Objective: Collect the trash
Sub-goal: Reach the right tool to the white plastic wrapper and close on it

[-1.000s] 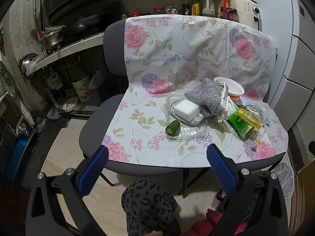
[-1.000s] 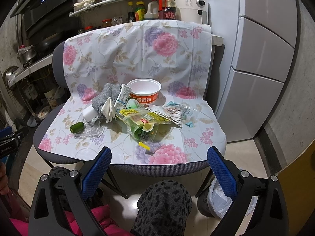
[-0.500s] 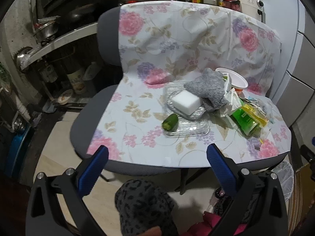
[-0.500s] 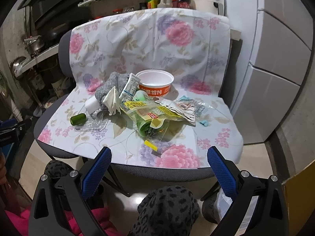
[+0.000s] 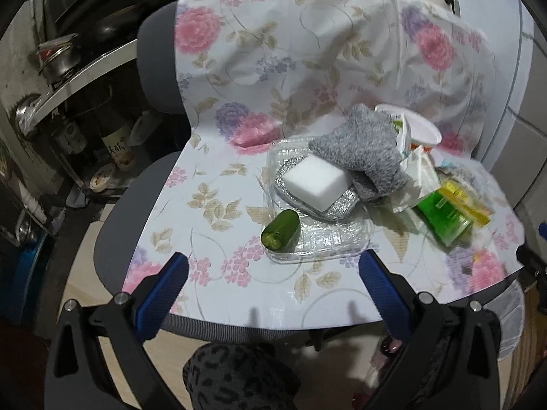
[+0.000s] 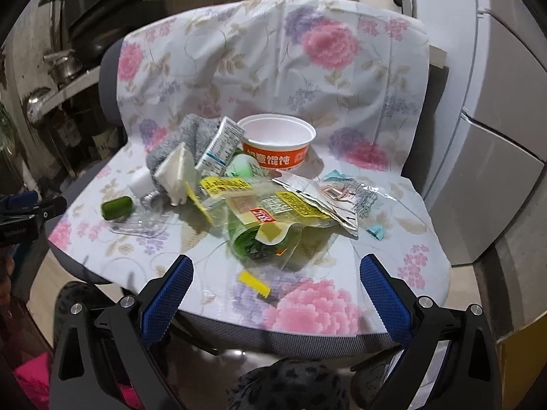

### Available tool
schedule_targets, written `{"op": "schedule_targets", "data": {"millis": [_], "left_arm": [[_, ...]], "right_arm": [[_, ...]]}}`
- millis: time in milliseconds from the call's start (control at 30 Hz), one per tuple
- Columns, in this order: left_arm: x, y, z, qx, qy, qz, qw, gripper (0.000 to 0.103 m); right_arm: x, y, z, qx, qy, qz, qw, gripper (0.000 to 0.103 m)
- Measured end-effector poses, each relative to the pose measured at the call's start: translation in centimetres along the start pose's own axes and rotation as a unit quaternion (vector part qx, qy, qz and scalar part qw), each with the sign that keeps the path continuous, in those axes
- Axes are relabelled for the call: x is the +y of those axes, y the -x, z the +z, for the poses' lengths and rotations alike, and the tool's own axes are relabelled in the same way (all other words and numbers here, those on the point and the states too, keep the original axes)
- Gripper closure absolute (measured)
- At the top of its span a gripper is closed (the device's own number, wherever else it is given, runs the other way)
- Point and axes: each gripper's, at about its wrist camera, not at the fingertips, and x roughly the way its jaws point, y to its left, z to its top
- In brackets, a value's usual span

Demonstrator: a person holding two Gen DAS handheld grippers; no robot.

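Trash lies on a chair seat covered with a flowered sheet (image 5: 218, 184). A cucumber end (image 5: 281, 229) rests on a clear plastic tray (image 5: 328, 239), behind it a white sponge block (image 5: 316, 182) on foil and a grey cloth (image 5: 362, 150). To the right lie a green and yellow wrapper (image 6: 259, 212), a white and orange paper bowl (image 6: 277, 145), a tissue (image 6: 176, 171) and clear packets (image 6: 342, 193). My left gripper (image 5: 273, 266) hangs open over the seat's front edge, just short of the tray. My right gripper (image 6: 275, 270) is open in front of the wrappers, over a yellow scrap (image 6: 254, 284).
A bin with a white liner (image 5: 511, 317) stands on the floor right of the chair. White cabinet doors (image 6: 495, 119) are at the right, a stove shelf with pots (image 5: 58, 61) and bottles at the left. A knee in spotted fabric (image 5: 236, 376) is below the grippers.
Both grippers have moved forward and closer to the seat, so the trash looks larger. Both stay open and hold nothing.
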Motion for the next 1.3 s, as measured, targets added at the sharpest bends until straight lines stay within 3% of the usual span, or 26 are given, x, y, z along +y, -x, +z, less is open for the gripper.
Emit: {"op": "schedule_targets", "data": {"millis": [233,500,567,600,633,833,1033,1200,1300], "left_arm": [[-1.4,-2.7,0.9,0.029,-0.011,-0.040,0.9987,0.006],[-4.3,-3.3,2.3,0.003,-0.030,-0.063,0.9976,0.006],[-5.2,-3.6,2.8,0.000,-0.028,-0.079,0.9965,0.006],[-5.8,-3.8,3.0,0.001,-0.028,-0.087,0.9958,0.006],[-6.2,-4.0,3.1,0.001,-0.027,-0.091,0.9955,0.006],[-8.4,-4.0,3.8,-0.008,-0.034,-0.087,0.9956,0.006],[-8.7,-4.1,4.2,-0.007,-0.033,-0.076,0.9965,0.006],[-9.2,-4.8,4.1,0.001,-0.037,-0.075,0.9965,0.006],[-9.3,-4.9,4.0,0.003,-0.041,-0.077,0.9962,0.006]], "right_arm": [[-1.4,-2.4,0.7,0.000,0.022,0.005,1.000,0.008],[-7.3,-3.4,1.0,-0.013,0.020,-0.042,0.999,0.012],[-8.4,-4.6,0.8,-0.009,0.025,-0.032,0.999,0.024],[-8.9,-5.5,0.8,-0.002,0.026,-0.028,0.999,0.042],[-9.2,-6.5,0.8,0.004,0.026,-0.017,1.000,0.044],[-8.9,-9.7,2.2,0.005,0.054,0.060,0.997,0.044],[-8.1,-13.3,3.5,0.049,0.142,0.100,0.984,0.044],[-7.9,-15.6,3.6,0.088,0.166,0.135,0.973,0.044],[-7.6,-16.5,3.6,0.104,0.168,0.141,0.970,0.056]]}}
